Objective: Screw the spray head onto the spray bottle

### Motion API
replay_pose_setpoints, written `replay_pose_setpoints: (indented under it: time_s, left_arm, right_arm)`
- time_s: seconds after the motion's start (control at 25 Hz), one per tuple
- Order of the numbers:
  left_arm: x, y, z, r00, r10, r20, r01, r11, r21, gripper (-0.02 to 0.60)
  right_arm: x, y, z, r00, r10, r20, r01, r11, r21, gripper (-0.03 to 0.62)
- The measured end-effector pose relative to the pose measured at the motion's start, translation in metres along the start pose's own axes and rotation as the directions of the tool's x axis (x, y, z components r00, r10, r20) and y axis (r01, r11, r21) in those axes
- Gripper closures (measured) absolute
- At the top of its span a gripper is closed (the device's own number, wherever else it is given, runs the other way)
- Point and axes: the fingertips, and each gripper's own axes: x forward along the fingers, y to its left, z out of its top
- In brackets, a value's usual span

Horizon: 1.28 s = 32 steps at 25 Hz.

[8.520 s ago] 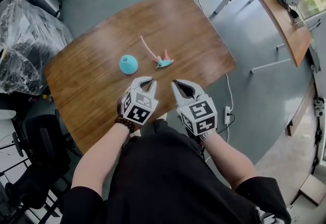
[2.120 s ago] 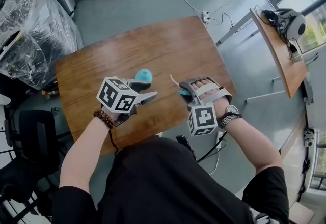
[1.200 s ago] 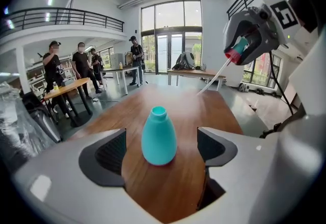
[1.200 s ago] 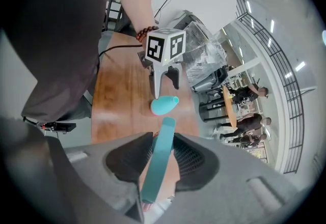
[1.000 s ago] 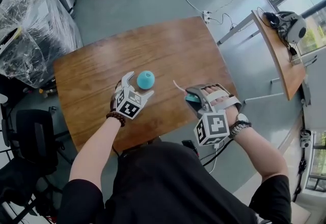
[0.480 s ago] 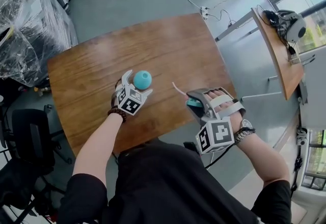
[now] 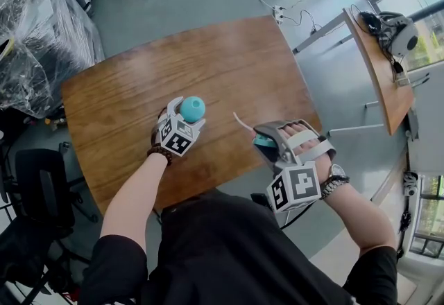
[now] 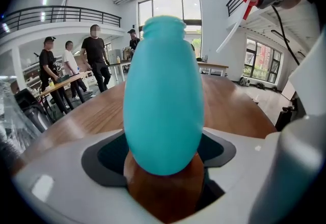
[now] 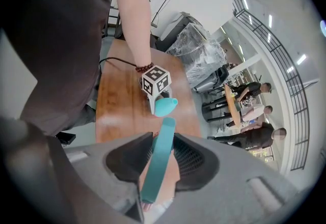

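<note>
Head view's no help for the spray head [image 7: 259,140]: it's mostly buried under my right gripper [image 7: 265,134], with just a teal sliver and the thin tube [image 7: 241,121] poking out past the tips. In the right gripper view its near end vanishes down between the jaws.

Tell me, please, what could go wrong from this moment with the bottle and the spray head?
1. The left gripper's jaws have just been closing around the smooth, egg-shaped spray bottle. Whether the pads press yet is unclear, so it might slip or tip.
2. The right gripper pinches the spray head by a thin teal part, so it may twist during screwing.
3. The long dip tube could miss the narrow neck.
</note>
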Motion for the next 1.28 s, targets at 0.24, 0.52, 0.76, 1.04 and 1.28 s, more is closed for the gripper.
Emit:
replay_pose_setpoints:
  time_s: [0.24, 0.52, 0.76, 1.04, 1.28]
  left_arm:
    - [-0.007, 0.000, 0.000, 1.000, -0.004, -0.014, 0.005, 1.000, 0.025, 0.146]
    - [-0.027, 0.002, -0.005, 0.996, 0.020, -0.085, -0.010, 0.994, 0.106, 0.149]
    - [-0.048, 0.012, -0.011, 0.979, 0.101, -0.177, -0.054, 0.967, 0.250, 0.150]
    - [-0.070, 0.025, -0.019, 0.952, 0.183, -0.245, -0.079, 0.922, 0.379, 0.150]
    - [-0.086, 0.027, -0.019, 0.940, 0.218, -0.261, -0.078, 0.885, 0.458, 0.150]
  right_arm:
    - [-0.001, -0.005, 0.005, 1.000, -0.001, 0.009, 0.001, 1.000, 0.012, 0.474]
    - [-0.004, -0.012, 0.027, 0.995, 0.008, 0.100, -0.015, 0.998, 0.068, 0.474]
    - [-0.017, -0.026, 0.055, 0.984, 0.012, 0.180, -0.036, 0.991, 0.133, 0.474]
    - [-0.023, -0.033, 0.083, 0.971, -0.002, 0.239, -0.032, 0.990, 0.139, 0.474]
    - [-0.016, -0.030, 0.102, 0.953, -0.004, 0.303, -0.037, 0.991, 0.129, 0.474]
